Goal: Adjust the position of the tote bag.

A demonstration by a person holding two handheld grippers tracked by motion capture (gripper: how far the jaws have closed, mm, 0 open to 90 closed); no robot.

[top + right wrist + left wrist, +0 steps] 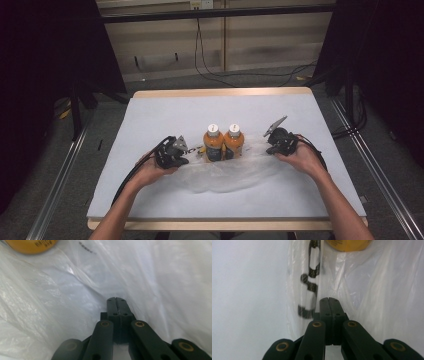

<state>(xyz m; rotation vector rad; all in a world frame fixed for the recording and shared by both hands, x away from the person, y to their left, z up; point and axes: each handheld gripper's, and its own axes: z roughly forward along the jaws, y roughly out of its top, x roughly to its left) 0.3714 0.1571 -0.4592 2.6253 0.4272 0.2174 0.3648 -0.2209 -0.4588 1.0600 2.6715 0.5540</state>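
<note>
A person sits at a counter (165, 107) with a white top. Each hand holds a black tool.

In the middle of the counter stand two orange bottles with white caps. The left bottle (213, 143) and the right bottle (233, 141) stand upright and touch side by side. A thin clear plastic bag (227, 175) lies around them. It is crumpled and spreads out toward the person, and the bottles stand at its far part.

The left tool (186, 151) is just beside the left bottle, at the left edge of the bag. The left hand (150, 170) holds it low on the counter. In the left gripper view, its two black jaws are pressed tight together. The tip of the left tool (328, 299) lies right at the bag (367, 290), and it looks like a bit of the thin plastic is pinched there, but I cannot tell for sure. Black print (310, 277) shows on the bag, and the orange bottom of a bottle (347, 245) is at the top.

The right tool (269, 145) is at the right edge of the bag, near the right bottle. The right hand (303, 159) holds it. In the right gripper view, its jaws are pressed together too. The tip of the right tool (116, 298) lies against the wrinkled bag (50, 315). Whether it pinches the plastic I cannot tell. An orange bottle (30, 245) shows in the top left corner.

A black cable (127, 175) trails from the left tool back along the arm.
</note>
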